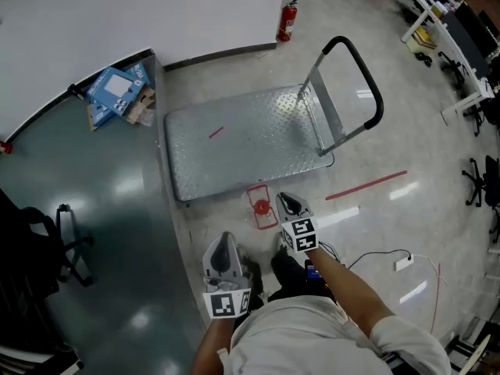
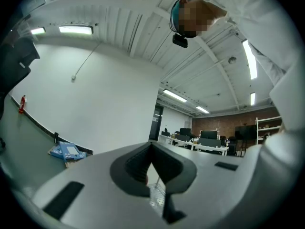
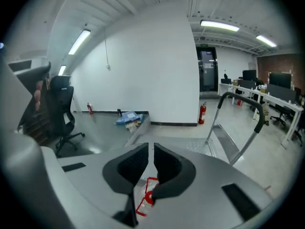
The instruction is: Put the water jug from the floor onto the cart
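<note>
The water jug (image 1: 262, 207) is standing on the floor just beside the near edge of the cart (image 1: 234, 143), not yet on its ribbed metal deck; from above it is showing as a clear body with a red cap and a red frame-like handle around the top. The right gripper (image 1: 287, 202) is hovering just beside the jug, on the side toward the cart's push handle (image 1: 363, 76), tilting downward with its jaws together and nothing between them; in the right gripper view the red cap is peeking out below the closed pads. The left gripper (image 1: 225, 244) is hanging farther from the cart, near the person's feet, pointing level, its jaws also meeting at the tips and gripping nothing. The jug is looking like stiff, smooth plastic, so its wall is likely being slippery and too wide for the jaws. Whether it is holding water cannot be told; if it is, it is probably weighing a good deal and sloshing when tipped. The red handle or the neck under the cap is seeming the surest place to grip, with the second gripper steadying the body.
</note>
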`<state>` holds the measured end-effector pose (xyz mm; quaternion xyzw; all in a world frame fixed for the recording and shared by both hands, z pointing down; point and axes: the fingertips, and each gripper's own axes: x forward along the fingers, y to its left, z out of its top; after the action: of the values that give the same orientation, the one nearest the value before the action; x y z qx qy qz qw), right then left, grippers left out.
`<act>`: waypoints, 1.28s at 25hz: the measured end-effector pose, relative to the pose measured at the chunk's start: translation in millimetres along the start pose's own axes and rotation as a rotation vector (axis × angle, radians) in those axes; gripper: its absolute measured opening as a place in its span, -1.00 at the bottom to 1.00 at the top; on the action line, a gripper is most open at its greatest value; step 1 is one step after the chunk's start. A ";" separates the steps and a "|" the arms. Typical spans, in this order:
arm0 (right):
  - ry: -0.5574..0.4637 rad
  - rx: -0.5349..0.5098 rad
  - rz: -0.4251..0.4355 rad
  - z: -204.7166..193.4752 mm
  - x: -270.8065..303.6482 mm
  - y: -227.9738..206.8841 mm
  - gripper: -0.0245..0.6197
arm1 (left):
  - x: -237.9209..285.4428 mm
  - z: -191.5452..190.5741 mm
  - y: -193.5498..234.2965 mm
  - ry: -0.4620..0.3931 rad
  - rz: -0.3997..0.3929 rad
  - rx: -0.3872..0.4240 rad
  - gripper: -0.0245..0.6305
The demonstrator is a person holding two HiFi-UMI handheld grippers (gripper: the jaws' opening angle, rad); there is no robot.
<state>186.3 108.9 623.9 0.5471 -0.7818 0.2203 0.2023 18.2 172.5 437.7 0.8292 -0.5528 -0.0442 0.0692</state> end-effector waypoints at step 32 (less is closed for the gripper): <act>0.768 0.152 -0.012 -330.9 203.6 -1.6 -0.07 | 3.1 -136.8 70.6 0.200 0.147 -0.156 -0.92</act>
<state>147.7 139.6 1009.3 0.4430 -0.6272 0.4652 0.4403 -24.4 151.8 584.2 0.7789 -0.5973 0.0010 0.1912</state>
